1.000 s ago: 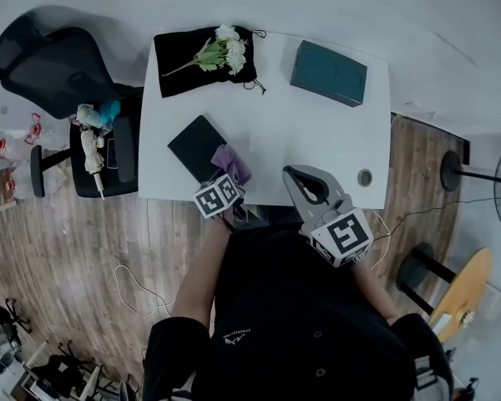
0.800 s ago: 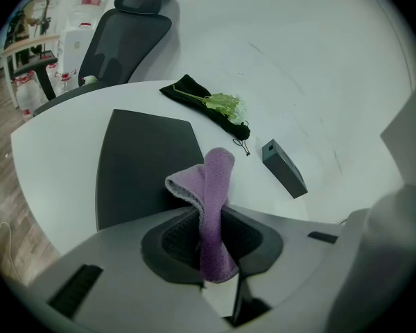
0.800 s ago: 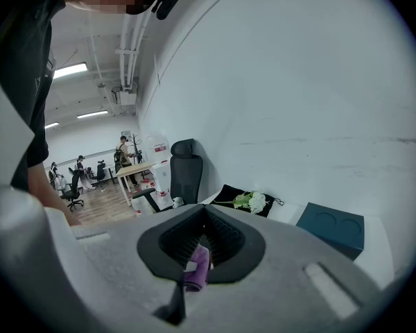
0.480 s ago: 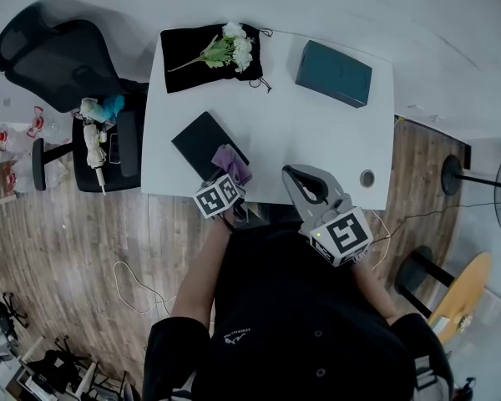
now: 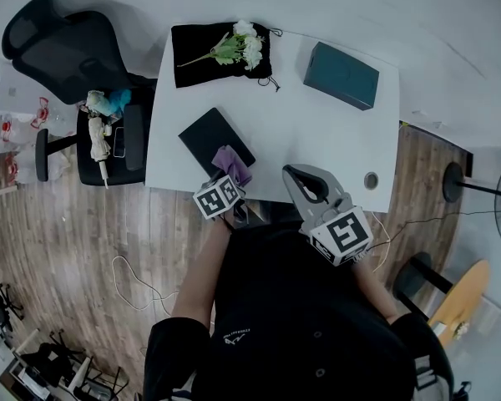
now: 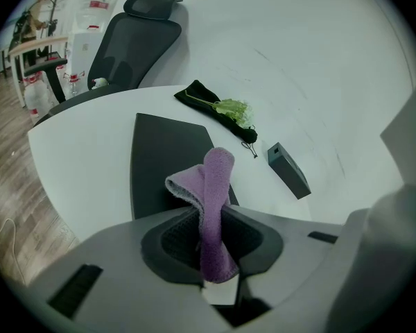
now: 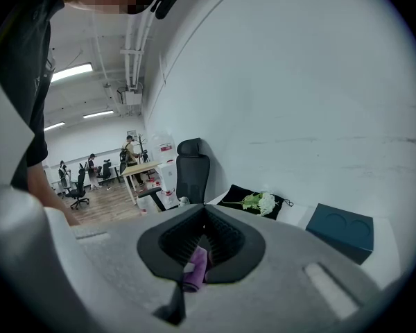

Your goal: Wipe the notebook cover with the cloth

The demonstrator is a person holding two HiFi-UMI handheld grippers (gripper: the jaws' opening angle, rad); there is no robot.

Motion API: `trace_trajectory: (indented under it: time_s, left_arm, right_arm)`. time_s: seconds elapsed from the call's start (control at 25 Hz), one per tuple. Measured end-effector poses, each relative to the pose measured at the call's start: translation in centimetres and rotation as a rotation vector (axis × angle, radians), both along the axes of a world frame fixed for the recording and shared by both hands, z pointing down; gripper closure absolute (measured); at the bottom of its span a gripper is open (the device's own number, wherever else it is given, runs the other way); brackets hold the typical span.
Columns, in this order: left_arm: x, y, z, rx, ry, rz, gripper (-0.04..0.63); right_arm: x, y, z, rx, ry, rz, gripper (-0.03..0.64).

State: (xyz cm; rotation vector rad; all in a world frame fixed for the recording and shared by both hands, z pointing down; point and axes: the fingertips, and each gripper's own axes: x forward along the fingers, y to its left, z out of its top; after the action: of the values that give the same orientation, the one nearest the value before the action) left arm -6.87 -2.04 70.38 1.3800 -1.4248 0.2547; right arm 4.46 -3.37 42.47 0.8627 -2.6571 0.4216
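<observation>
A black notebook (image 5: pixel 214 137) lies flat on the white table (image 5: pixel 317 140) near its front left edge; in the left gripper view the notebook (image 6: pixel 159 161) lies just beyond the jaws. My left gripper (image 5: pixel 227 180) is shut on a purple cloth (image 5: pixel 231 163), which sticks up from the jaws over the notebook's near corner. In the left gripper view the cloth (image 6: pixel 215 186) stands folded in my left gripper (image 6: pixel 211 220). My right gripper (image 5: pixel 290 172) is at the table's front edge, right of the cloth, shut with nothing in it. The right gripper view shows the right gripper (image 7: pixel 204 217) tilted up.
A teal box (image 5: pixel 341 75) sits at the table's far right. A black pouch (image 5: pixel 200 57) with white flowers (image 5: pixel 244 47) lies at the far left. A cable hole (image 5: pixel 371 179) is near the front right corner. A black office chair (image 5: pixel 67 48) stands left of the table.
The table and its objects have drifted right in the head view while both grippers kept their place. The cloth now sits slightly further over the notebook's near corner.
</observation>
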Motion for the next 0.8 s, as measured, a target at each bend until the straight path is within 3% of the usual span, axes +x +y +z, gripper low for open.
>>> trace_trajectory:
  time_s: [0.8]
  left_arm:
    - [-3.4,3.2,0.1,-0.019,-0.021,-0.094,0.518]
  right_arm:
    - [-3.1,1.1,0.0,-0.001,-0.013,-0.098,0.612]
